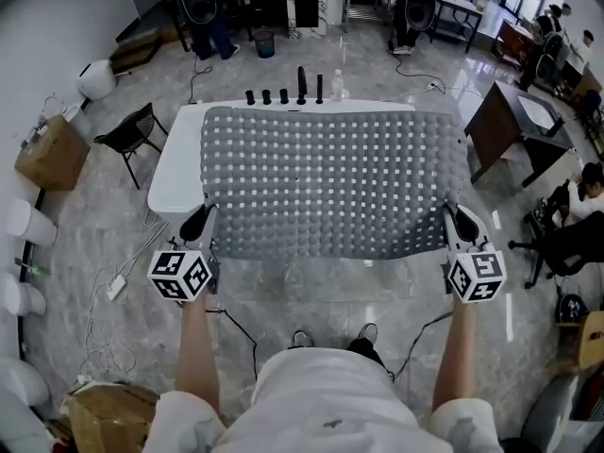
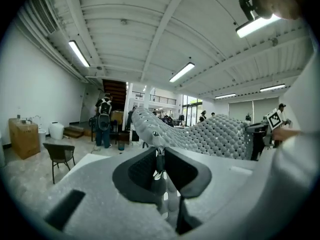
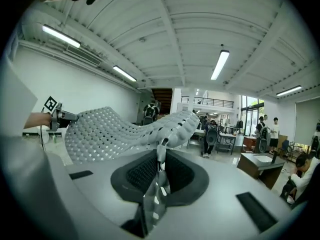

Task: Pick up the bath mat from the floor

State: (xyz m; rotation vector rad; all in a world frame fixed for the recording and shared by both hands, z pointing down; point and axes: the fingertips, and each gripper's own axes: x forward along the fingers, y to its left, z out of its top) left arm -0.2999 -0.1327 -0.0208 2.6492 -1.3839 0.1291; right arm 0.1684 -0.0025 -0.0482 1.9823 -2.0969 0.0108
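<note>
A grey bath mat is held up off the floor by its two near corners and is spread out wide between the grippers. It is rectangular and looks rubbery and pliable. Its whole face is covered with rounded bumps and pierced by even rows of small square holes, through which lighter patches are seen. In the gripper views it is seen to billow upward between the two grips rather than lie flat.

The left gripper is clamped on the mat's near left corner: in the left gripper view the ribbed dark pads are pressed on a thin fold of the mat, with a strip of it hanging below. The right gripper is pinched on the near right corner in the same way, and a loose flap is seen hanging under its jaws. A cube with black-and-white square markers is carried on each gripper.

A smooth white table with rounded corners is partly covered from view by the mat; whether the mat's far edge rests on it cannot be told. A row of small dark upright objects is seen at the table's far edge. The floor is made of glossy, marbled grey tiles.

A cardboard box is set by the left wall; its contents cannot be made out.
</note>
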